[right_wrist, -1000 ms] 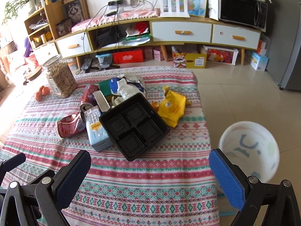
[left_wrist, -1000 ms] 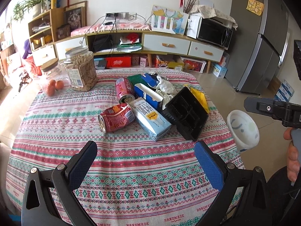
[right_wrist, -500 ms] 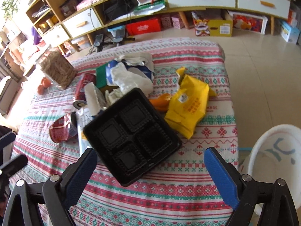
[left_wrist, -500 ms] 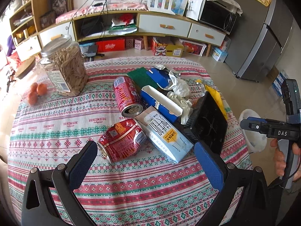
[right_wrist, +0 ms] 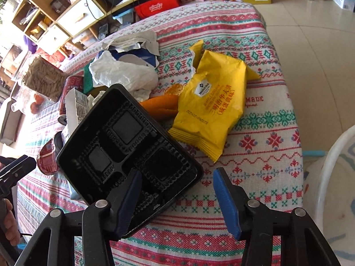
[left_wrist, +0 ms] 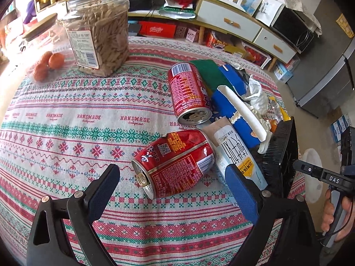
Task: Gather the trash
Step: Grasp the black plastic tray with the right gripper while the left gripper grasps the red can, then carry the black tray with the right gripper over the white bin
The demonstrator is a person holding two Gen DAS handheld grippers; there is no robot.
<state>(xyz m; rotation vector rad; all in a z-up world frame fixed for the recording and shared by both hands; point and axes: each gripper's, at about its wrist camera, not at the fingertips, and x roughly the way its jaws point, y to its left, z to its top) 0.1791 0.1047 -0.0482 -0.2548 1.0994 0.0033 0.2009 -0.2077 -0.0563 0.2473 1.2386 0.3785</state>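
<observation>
Red, dented drink can (left_wrist: 177,164) lies on its side on the patterned tablecloth (left_wrist: 66,133), between the wide-spread blue pads of the left gripper (left_wrist: 172,184), untouched by either; these jaws have just been narrowing slightly. A second red can (left_wrist: 188,93) lies beyond it, a milk carton (left_wrist: 237,155) just beside. Right gripper (right_wrist: 175,190), jaws about half open and just closing, straddles the near corner of the black plastic tray (right_wrist: 124,146); whether its left pad presses the tray cannot be told. A yellow snack bag (right_wrist: 213,108) lies beside the tray, and a white bin (right_wrist: 332,177) stands past the table edge.
</observation>
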